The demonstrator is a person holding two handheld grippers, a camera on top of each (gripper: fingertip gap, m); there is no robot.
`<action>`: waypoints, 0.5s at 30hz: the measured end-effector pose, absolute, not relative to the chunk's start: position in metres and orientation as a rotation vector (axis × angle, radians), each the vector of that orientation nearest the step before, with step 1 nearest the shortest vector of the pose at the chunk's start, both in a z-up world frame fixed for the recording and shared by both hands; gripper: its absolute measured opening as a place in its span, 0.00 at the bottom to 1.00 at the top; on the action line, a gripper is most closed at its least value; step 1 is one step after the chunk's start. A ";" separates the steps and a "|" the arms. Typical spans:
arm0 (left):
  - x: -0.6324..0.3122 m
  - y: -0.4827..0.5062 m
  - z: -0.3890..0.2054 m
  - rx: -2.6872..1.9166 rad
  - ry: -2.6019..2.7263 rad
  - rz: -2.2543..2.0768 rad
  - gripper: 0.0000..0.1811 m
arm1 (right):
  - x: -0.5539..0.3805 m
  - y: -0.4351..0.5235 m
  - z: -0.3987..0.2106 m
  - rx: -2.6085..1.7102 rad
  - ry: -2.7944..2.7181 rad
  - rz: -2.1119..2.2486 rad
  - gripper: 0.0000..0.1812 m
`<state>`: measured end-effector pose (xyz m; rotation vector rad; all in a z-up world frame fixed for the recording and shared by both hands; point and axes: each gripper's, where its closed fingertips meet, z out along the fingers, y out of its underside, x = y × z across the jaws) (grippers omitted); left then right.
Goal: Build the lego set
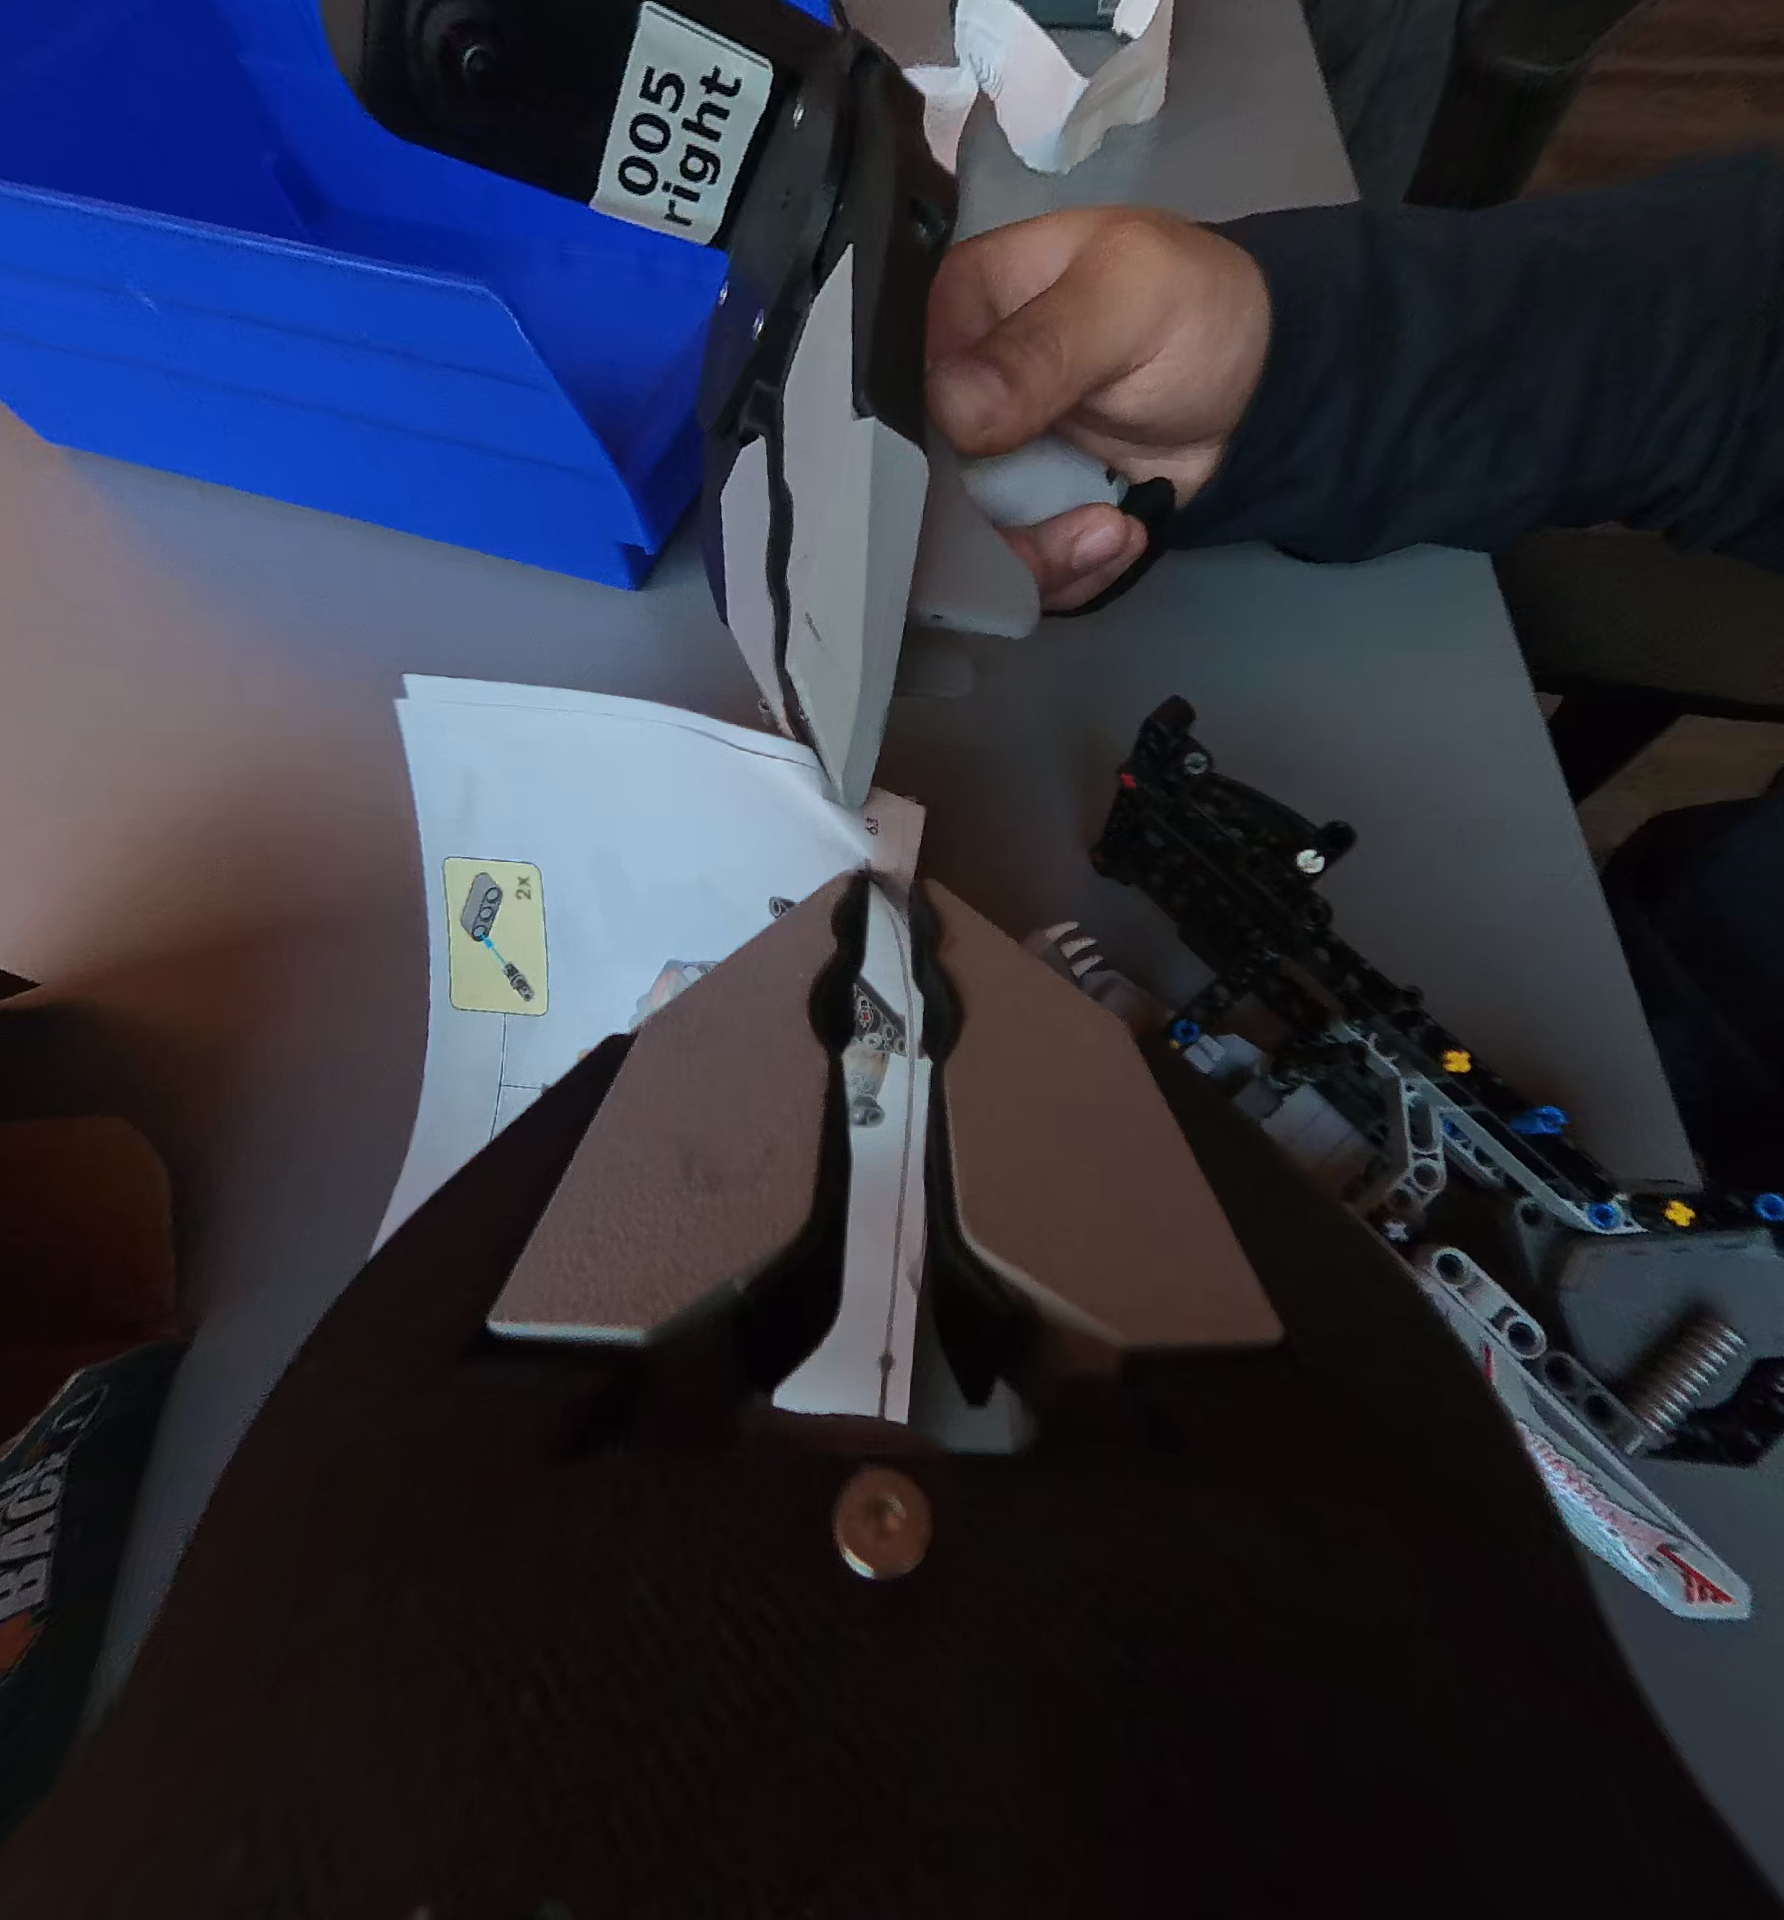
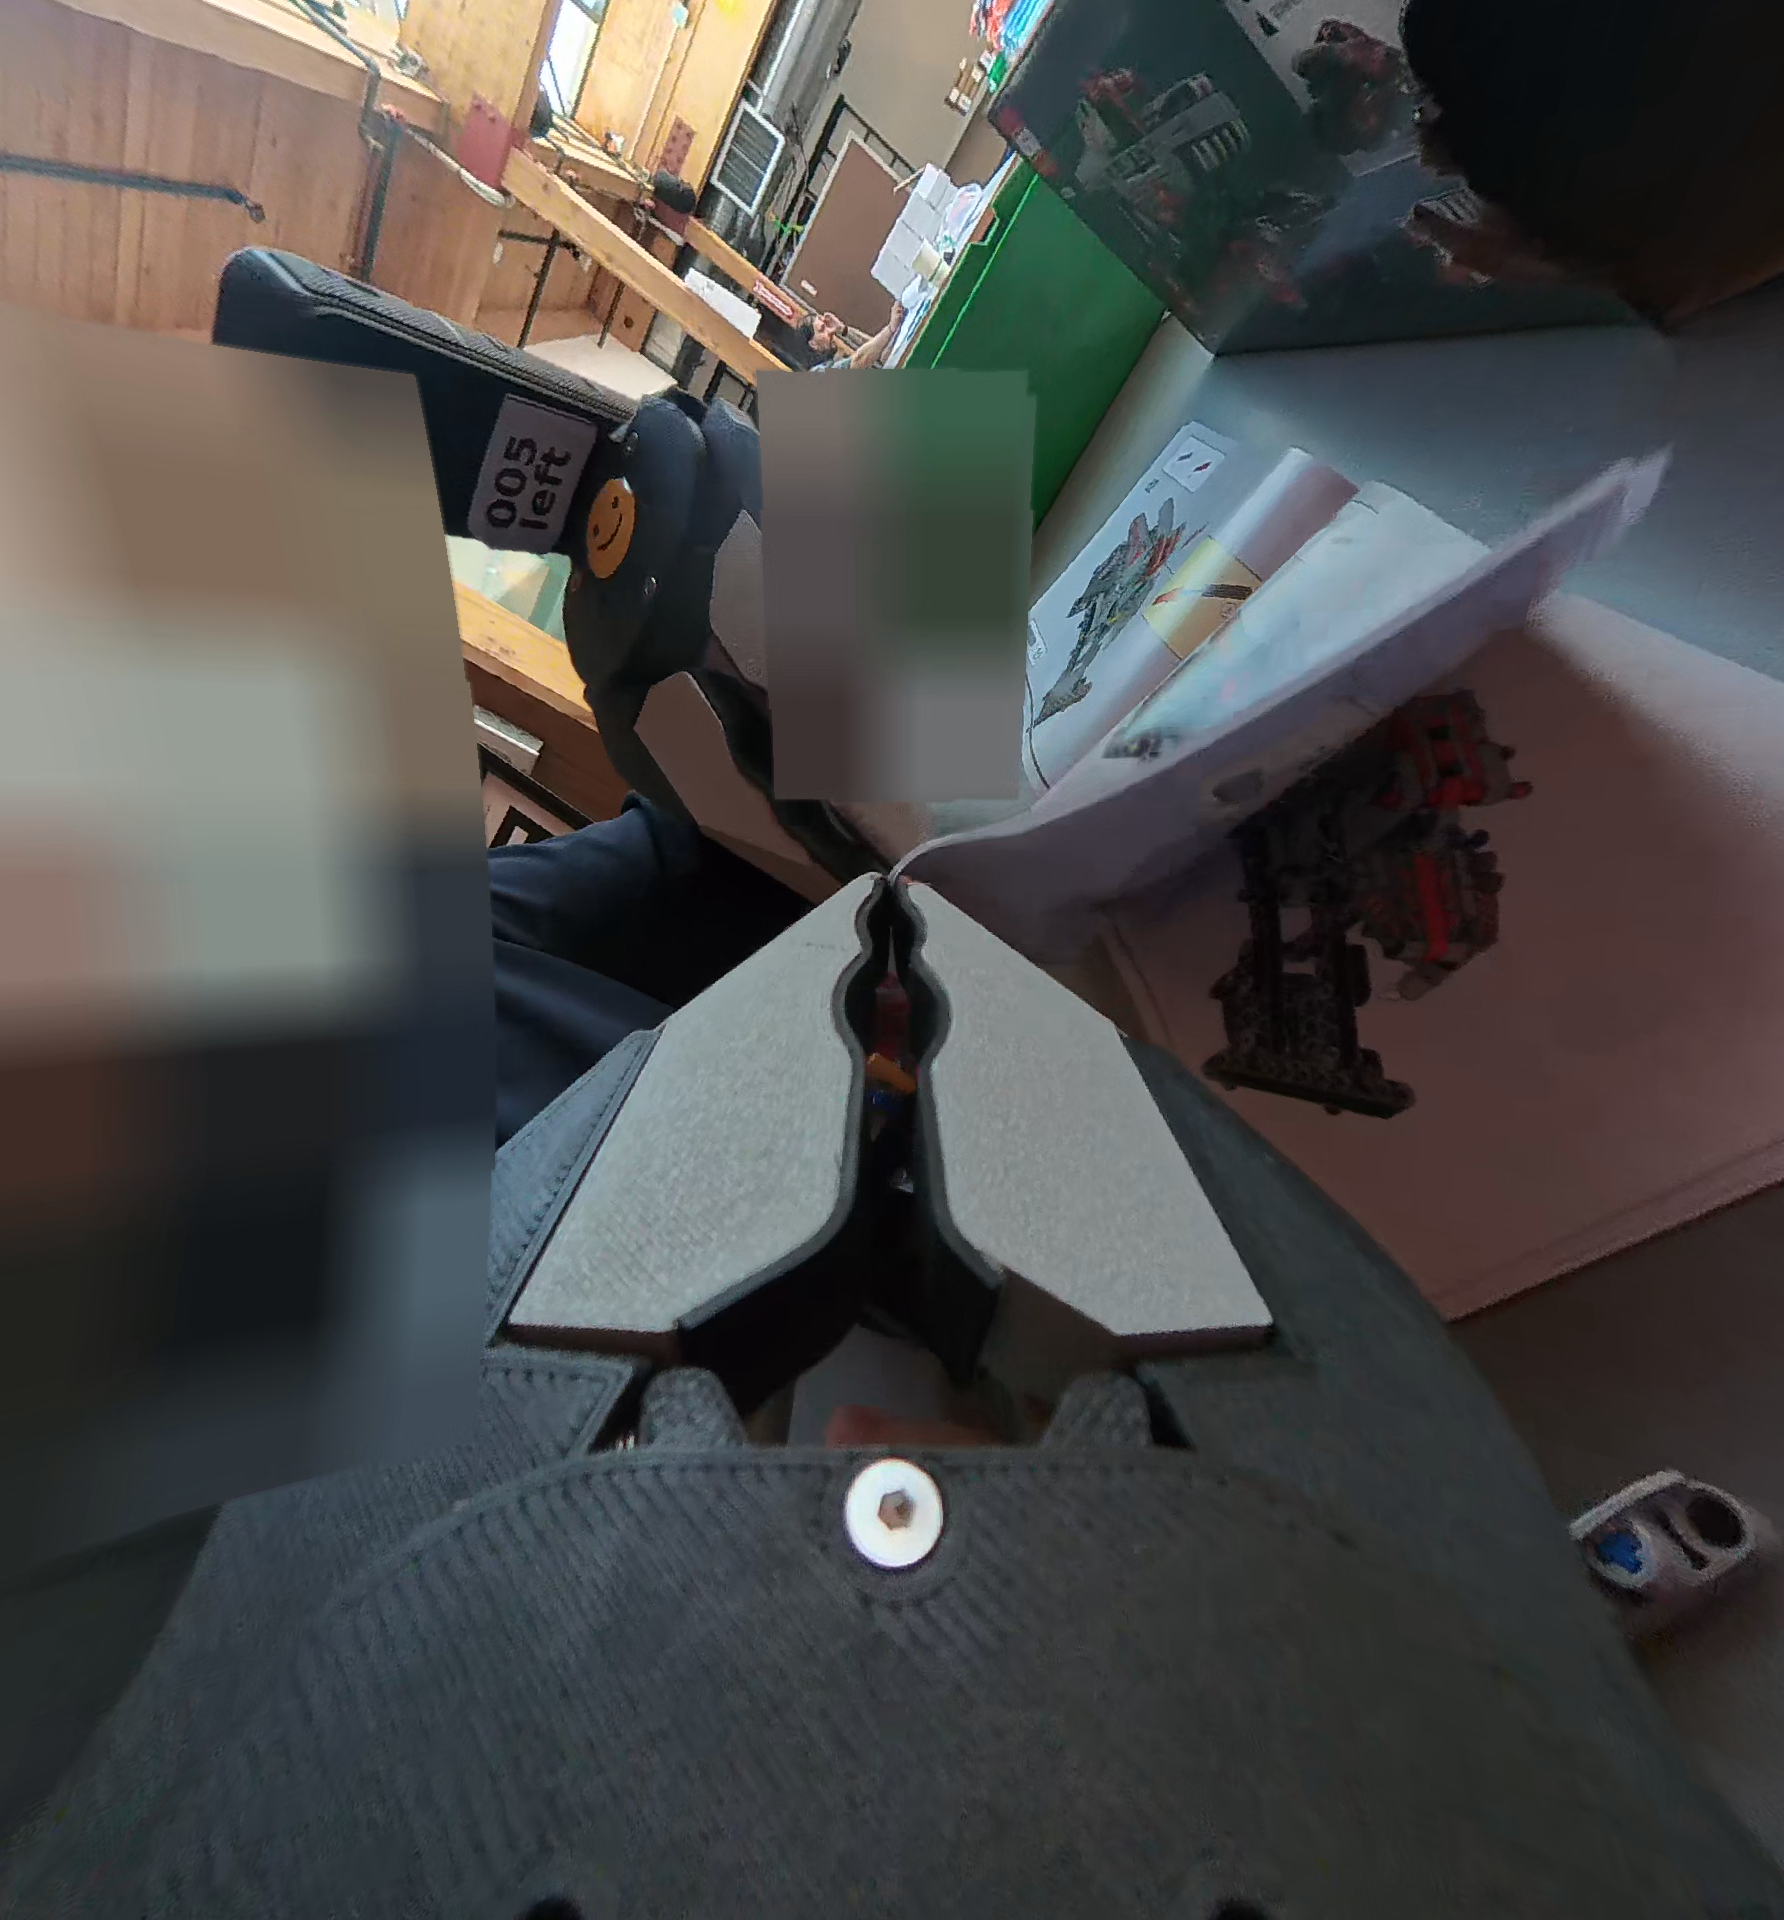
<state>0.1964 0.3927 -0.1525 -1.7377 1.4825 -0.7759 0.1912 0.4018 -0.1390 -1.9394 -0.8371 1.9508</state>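
The white instruction booklet (image 1: pixel 639 831) lies open on the grey table (image 1: pixel 1231 644). My right gripper (image 1: pixel 855 792) comes down from the top, shut on the corner of a booklet page. In the right wrist view the right gripper (image 2: pixel 893 883) holds that page (image 2: pixel 1283 665) lifted and curved. My left gripper (image 1: pixel 875 885) is shut just below the same corner, with a thin page edge running between its fingers. It also shows in the right wrist view (image 2: pixel 659 665). The partly built black and grey lego model (image 1: pixel 1387 1060) lies right of the booklet, and also shows under the lifted page (image 2: pixel 1366 894).
A blue bin (image 1: pixel 296 343) stands at the back left. A person's hand (image 1: pixel 1075 364) grips the right gripper's handle. A loose grey lego piece with a blue pin (image 2: pixel 1667 1532) lies on the table. The lego box (image 2: pixel 1179 135) stands behind the booklet. Left and right tips are no more than a few centimetres apart.
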 end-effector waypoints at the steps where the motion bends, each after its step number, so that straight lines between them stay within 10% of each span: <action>1: 0.196 0.393 -0.151 -1.737 1.476 -0.791 0.02 | 0.192 0.402 -0.138 -1.935 -0.839 1.952 0.00; 15: 0.193 0.393 -0.156 -1.753 1.483 -0.810 0.00 | 0.192 0.399 -0.138 -1.928 -0.857 1.984 0.00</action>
